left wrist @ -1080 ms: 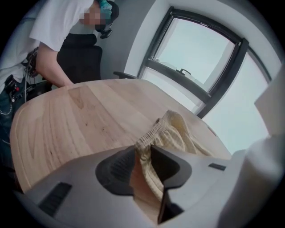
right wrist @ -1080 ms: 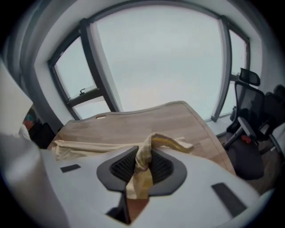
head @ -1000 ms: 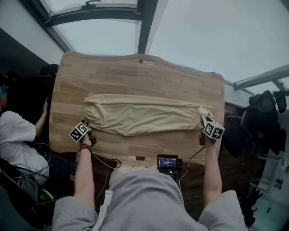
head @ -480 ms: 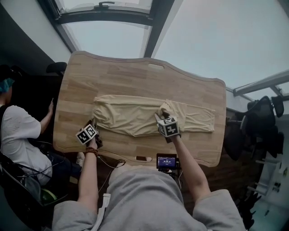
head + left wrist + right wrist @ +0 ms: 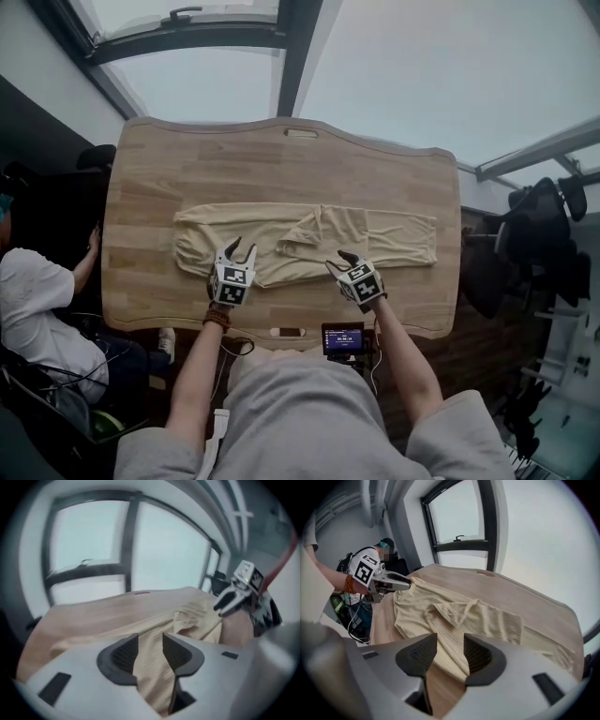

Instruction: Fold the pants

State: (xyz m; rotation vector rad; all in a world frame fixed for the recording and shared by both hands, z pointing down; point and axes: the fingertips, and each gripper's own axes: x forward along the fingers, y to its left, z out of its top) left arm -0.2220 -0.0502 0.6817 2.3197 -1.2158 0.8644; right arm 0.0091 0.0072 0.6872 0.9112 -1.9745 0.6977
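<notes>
The beige pants (image 5: 300,239) lie stretched left to right across the wooden table (image 5: 281,159), with a flap of fabric (image 5: 323,230) folded over at their middle. My left gripper (image 5: 239,249) hovers at the pants' near edge. Its jaws have just been opening; in the left gripper view (image 5: 149,648) fabric shows in the gap below them, unpinched. My right gripper (image 5: 342,261) sits at the near edge under the flap. Its jaws have also just been opening, and in the right gripper view (image 5: 450,656) nothing is between them. The pants (image 5: 454,616) lie just beyond.
A seated person (image 5: 28,300) is at the table's left side. A small device with a screen (image 5: 347,337) and cables hang at the near edge. Black chairs (image 5: 544,234) stand to the right. Windows run behind the table.
My right gripper carried the pants' right end leftward to the middle, let it go and drew back to the near edge. My left gripper swung right from the table's near left corner and opened.
</notes>
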